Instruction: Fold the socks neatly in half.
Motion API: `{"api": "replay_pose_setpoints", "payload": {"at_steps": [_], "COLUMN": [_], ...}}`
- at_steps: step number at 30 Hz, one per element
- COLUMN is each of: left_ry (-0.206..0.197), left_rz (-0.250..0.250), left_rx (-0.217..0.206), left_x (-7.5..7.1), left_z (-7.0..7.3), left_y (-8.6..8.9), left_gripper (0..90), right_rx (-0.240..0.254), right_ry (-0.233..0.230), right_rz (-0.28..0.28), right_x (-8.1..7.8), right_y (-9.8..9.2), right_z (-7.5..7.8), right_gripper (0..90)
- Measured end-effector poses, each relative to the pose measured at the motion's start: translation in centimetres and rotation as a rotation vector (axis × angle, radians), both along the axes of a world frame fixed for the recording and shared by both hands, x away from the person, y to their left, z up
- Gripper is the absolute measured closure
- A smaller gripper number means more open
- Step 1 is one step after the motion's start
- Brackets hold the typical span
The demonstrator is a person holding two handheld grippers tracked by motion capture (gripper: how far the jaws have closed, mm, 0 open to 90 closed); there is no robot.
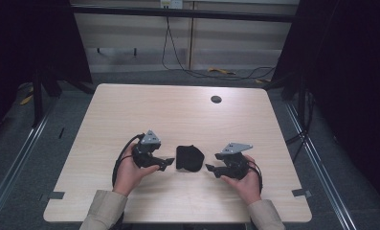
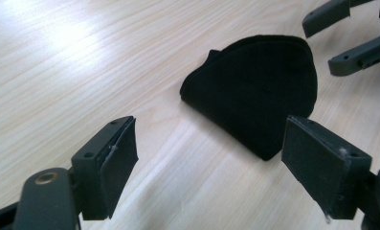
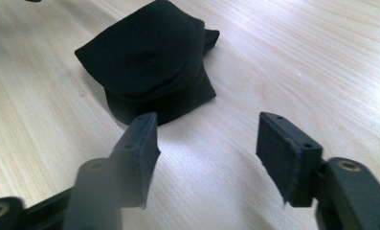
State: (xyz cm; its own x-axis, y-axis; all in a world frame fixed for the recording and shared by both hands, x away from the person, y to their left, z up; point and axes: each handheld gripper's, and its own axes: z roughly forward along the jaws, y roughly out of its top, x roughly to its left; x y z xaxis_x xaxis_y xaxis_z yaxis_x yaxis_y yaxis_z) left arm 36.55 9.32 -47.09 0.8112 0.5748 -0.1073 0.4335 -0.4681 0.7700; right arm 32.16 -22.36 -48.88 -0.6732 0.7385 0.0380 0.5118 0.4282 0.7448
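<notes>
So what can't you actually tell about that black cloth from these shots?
- Cloth, high view: too small and dark to show its folds.
- Its underside and inner layers: covered by its own top layer in both gripper views.
- What garment or rag it is: cannot tell.
- Left jaw, right gripper view: blurred, too close to the camera.

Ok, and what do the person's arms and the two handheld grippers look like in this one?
Both forearms wear beige sleeves. The left gripper and right gripper are black, each topped by a grey three-cornered plate, with a black cable looping back past the hand. The jaws are black and blocky, with flat dark pads and small screw holes.
</notes>
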Motion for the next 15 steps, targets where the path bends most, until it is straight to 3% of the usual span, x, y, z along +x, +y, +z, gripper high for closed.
{"api": "replay_pose_setpoints", "payload": {"at_steps": [15], "left_ry": [0.003], "left_rz": [-0.004], "left_rx": [-0.013], "left_x": [-0.3], "left_z": [-0.3], "left_y": [2.0], "left_gripper": [17.6], "right_rx": [-0.015], "right_ry": [0.019], "right_rz": [0.035], "right_x": [-0.4], "right_y": [-1.4], "right_z": [0.3], "right_gripper": [22.4]}}
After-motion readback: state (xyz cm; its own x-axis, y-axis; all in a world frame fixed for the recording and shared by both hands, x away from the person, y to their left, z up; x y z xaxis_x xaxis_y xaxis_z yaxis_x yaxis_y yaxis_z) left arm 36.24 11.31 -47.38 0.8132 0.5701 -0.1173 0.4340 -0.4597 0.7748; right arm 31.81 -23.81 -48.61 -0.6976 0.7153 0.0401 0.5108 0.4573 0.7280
